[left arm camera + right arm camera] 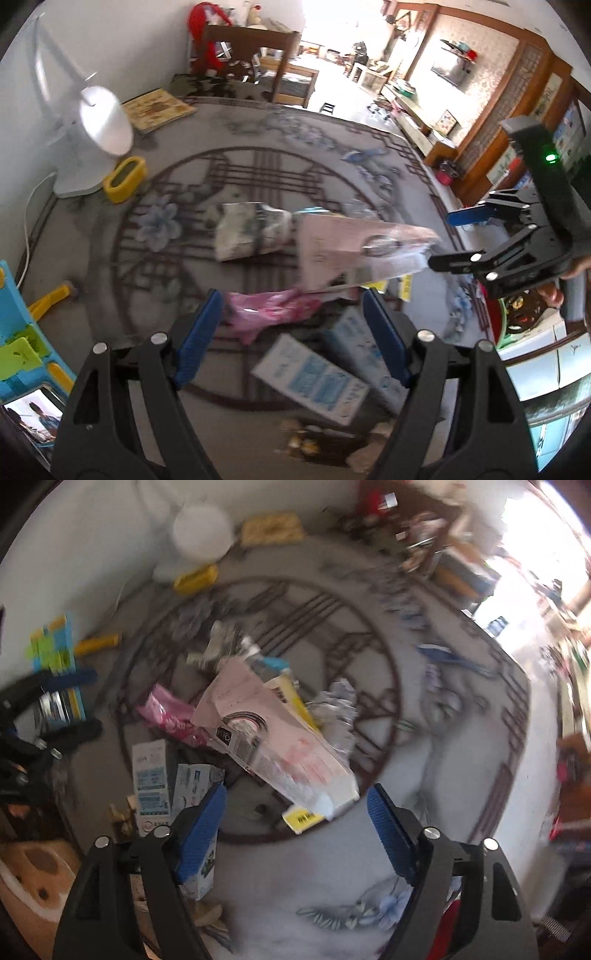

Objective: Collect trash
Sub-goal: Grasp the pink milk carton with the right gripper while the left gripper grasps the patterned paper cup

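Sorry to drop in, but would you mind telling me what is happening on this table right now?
A person is holding a gripping tool in each hand above a patterned table strewn with trash. Both the left tool and the right tool are open and hold nothing. A large pink box lies tilted across the heap, with a pink wrapper, blue and white cartons and crumpled paper around it. Nothing has been picked up at this moment.
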The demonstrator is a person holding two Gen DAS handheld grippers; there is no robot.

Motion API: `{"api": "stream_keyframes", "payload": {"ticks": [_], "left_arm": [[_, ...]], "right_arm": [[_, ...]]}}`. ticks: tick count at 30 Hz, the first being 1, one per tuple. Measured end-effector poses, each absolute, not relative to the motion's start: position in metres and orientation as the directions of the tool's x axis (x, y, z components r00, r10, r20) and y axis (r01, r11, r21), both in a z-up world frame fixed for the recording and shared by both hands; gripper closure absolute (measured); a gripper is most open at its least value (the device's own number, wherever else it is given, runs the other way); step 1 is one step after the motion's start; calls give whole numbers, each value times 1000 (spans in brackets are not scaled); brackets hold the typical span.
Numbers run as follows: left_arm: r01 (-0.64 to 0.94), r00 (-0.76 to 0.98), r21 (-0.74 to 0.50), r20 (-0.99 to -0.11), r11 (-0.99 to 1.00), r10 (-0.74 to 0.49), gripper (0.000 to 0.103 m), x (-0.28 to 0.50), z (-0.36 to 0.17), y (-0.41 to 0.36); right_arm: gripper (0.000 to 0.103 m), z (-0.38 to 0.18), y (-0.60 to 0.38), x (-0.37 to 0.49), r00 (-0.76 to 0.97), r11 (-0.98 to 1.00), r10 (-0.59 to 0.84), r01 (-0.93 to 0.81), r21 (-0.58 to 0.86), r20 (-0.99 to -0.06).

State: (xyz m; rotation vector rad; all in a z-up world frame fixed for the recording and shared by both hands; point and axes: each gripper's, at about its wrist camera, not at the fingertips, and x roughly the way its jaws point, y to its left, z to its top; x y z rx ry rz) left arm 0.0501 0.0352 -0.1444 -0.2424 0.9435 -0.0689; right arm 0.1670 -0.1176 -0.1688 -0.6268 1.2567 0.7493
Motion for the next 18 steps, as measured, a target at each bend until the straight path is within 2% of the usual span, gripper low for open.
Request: {"api": "stream_keyframes", "payload": {"ticks": [8, 11, 12, 14, 16, 18], "left_arm": [[-108, 557, -244, -818, 964, -145, 27, 64, -168, 86], [-100, 546, -228, -826, 969, -138, 27, 75, -175, 95], [-89, 544, -219, -828, 972, -137, 27, 80, -177, 97], [-68, 537, -203, -833, 977, -136, 27, 89, -179, 99], [-38, 526, -189, -839, 981, -141, 27, 100, -183, 99], [-14, 516, -181, -844, 983, -148, 26, 112, -189, 97]], "right_arm": [[26, -205, -73, 188, 54, 494, -16, -868, -55, -998], [37, -211, -70, 191, 39, 483, -35, -874, -51, -999], [45, -212, -70, 191, 34, 480, -40, -876, -50, -999], [48, -218, -70, 186, 32, 467, -55, -883, -54, -998], [56, -222, -73, 181, 15, 477, -46, -878, -35, -999], [60, -221, -79, 180, -10, 525, 8, -851, 12, -1000]]}}
